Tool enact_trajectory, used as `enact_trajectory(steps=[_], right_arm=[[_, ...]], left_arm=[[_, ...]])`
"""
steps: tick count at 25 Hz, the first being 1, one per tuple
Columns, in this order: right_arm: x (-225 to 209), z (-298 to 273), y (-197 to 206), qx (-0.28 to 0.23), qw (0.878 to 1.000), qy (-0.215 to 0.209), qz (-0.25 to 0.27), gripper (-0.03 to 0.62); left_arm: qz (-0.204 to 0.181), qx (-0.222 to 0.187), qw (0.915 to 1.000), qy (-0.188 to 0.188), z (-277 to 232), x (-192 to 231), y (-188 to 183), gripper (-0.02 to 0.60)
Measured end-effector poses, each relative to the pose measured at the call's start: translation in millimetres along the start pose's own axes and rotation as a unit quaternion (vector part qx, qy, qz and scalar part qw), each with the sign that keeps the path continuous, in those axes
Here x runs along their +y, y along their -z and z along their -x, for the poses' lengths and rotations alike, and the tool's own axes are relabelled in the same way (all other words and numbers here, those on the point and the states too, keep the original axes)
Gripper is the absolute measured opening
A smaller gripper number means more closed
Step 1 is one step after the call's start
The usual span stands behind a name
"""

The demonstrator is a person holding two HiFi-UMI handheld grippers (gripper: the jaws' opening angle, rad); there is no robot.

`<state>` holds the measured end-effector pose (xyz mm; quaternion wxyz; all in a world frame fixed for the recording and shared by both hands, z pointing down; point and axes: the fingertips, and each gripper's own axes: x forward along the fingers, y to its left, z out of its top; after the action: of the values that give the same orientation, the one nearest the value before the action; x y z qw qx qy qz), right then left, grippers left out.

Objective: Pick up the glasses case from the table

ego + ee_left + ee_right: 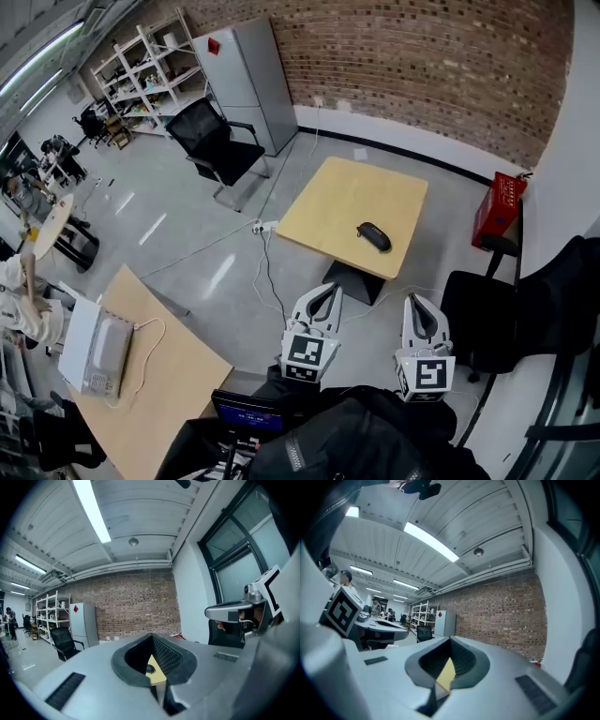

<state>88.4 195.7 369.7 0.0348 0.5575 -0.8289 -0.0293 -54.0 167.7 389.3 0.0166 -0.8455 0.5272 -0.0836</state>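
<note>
Both grippers sit low and near, side by side and close to my body, roughly level, bc the reach hasn't begun. Left gripper (329, 291): jaws together, nothing btw them. Right gripper (414, 302): same, tips pressed shut, empty. I'd say shut is just the carry pose; they need to part before I get anywhere near the target.

Glasses case (374, 236): dark, lying flat and slanted on the small wooden table (337, 192), toward its right near edge. It's well apart from both grippers, w/ bare floor btw us. The left gripper view catches it as a dark blob on the yellow top, so that gripper looks lined up on it. The right gripper view shows only a sliver of tabletop, no case.

A white cable (263, 267) trails over the floor left of the table base, probably worth stepping round. A red box (497, 208) stands right of the table, clear of my path.

Next, I think: walk in, open one set of jaws, come at the case across its narrow width.
</note>
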Motion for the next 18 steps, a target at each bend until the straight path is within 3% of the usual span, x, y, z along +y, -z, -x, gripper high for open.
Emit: enact_trajectory(steps=[18], right_arm=[[3,41,35,0.028,0.999,-0.037,-0.028,0.005]], left_arm=[[0.025,0.027,0.9993,0.011,0,-55,31,0.000]])
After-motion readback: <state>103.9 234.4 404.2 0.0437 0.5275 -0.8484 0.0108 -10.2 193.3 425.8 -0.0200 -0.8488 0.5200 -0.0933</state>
